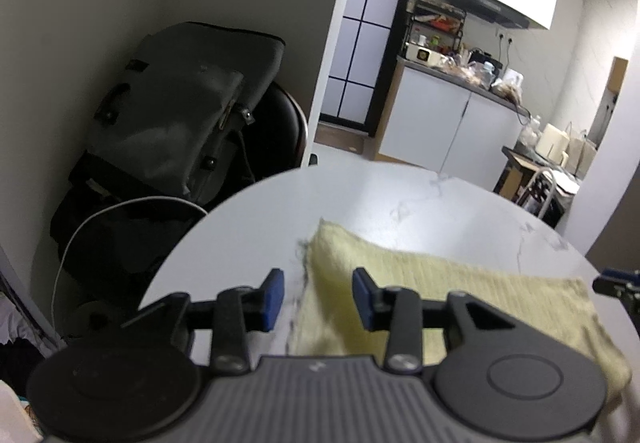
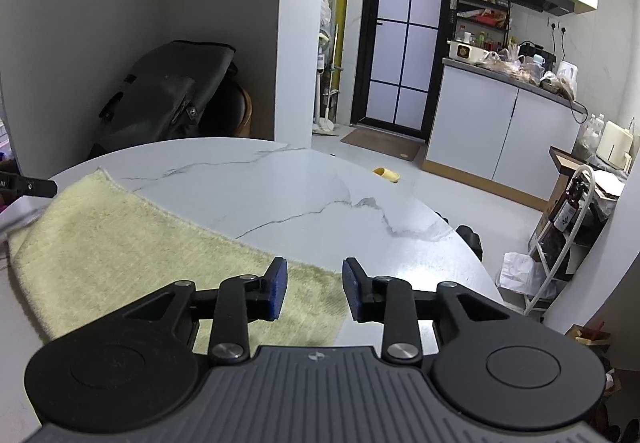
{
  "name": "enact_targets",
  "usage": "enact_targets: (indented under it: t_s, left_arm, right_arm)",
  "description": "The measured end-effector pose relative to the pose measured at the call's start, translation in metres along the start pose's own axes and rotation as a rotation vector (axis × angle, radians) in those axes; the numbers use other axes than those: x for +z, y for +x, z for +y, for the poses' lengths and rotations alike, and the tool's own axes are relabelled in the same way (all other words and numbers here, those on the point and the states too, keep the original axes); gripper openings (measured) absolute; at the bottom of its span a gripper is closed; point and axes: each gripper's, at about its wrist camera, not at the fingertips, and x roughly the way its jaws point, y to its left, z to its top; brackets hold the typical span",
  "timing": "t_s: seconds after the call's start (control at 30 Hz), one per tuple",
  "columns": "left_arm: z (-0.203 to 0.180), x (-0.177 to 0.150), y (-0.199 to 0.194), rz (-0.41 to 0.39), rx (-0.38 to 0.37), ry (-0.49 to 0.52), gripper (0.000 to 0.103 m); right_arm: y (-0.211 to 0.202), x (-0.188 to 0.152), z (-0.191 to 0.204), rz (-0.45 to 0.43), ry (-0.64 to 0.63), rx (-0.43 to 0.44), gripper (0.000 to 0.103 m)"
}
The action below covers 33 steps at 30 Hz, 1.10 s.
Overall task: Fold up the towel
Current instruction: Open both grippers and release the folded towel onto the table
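Where towel lies, both grippers agape.

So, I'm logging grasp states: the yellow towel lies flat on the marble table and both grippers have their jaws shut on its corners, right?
Not quite. The towel does lie on the marble table, but both wrist views show the left gripper and right gripper with jaws open, gripping nothing.

Both grippers are hanging low and level, side by side. The left gripper is holding its blue pads spread wide; the right gripper is gaping likewise, gripping nothing.
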Motion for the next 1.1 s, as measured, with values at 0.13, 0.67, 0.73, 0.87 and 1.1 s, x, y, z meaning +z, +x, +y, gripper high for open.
enact_targets:
  t_s: [0.13, 0.67, 0.73, 0.87, 1.1]
  left_arm:
    - [0.001, -0.008, -0.004, 0.010, -0.005, 0.015, 0.035]
    - [-0.005, -0.027, -0.015, 0.029, -0.062, 0.067, 0.030]
    - [-0.005, -0.029, -0.015, 0.033, -0.056, 0.065, 0.029]
    - [-0.001, -0.026, -0.016, 0.017, -0.044, 0.053, 0.029]
    - [-0.005, -0.025, -0.007, 0.026, -0.039, 0.074, 0.029]
  right_arm:
    - [-0.008, -0.002, 0.005, -0.007, -0.002, 0.009, 0.034]
    - [-0.010, -0.017, 0.021, 0.049, -0.028, 0.076, 0.034]
    - [-0.011, -0.019, 0.023, 0.056, -0.032, 0.084, 0.034]
    - [-0.011, -0.023, 0.028, 0.071, -0.038, 0.101, 0.034]
    - [-0.010, -0.030, 0.034, 0.102, -0.049, 0.129, 0.034]
